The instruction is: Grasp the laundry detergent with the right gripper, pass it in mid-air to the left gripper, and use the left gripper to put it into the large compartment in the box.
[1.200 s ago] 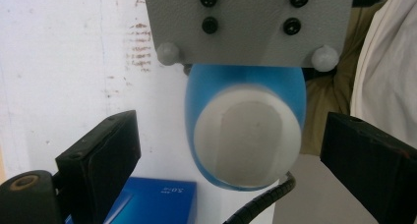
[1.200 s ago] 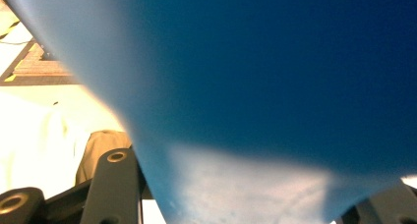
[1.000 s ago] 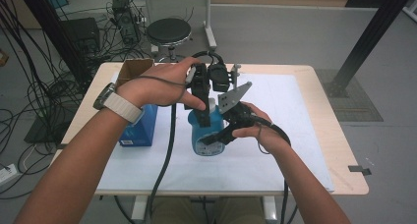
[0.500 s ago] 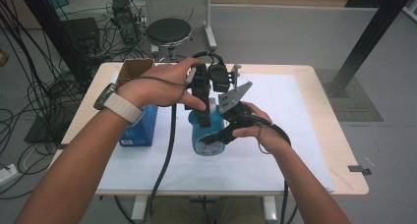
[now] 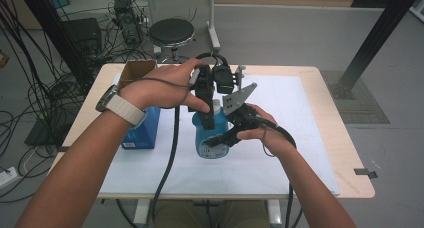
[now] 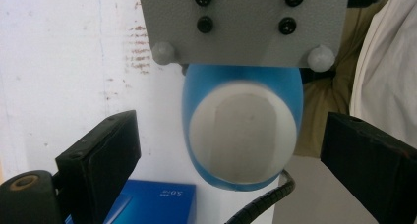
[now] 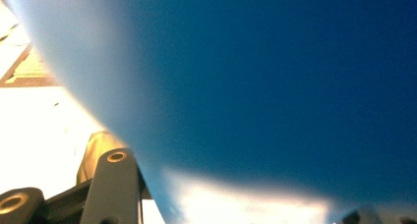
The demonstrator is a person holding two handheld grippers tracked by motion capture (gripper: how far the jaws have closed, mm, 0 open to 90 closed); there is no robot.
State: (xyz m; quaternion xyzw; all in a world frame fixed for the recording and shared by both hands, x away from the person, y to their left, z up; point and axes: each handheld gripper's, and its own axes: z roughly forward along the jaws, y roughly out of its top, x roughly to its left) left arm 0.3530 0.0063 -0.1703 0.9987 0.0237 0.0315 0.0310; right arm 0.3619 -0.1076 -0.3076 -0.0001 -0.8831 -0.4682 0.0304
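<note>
Centrally on the white sheet [image 5: 300,138] covering the table [image 5: 345,153], nearer its front edge than its back, a blue bottle [image 5: 207,135] stands upright. The right gripper [image 5: 220,138] is clenched on the bottle's body from the right side, its jaws pressed against the blue wall. The left gripper [image 5: 206,105] hangs above the bottle's top, pointing down; its jaws stand released, wide apart on either side of the bottle without touching it. A blue box [image 5: 142,130] sits near the table's left edge, with a cardboard box [image 5: 136,70] behind it at the back-left corner.
</note>
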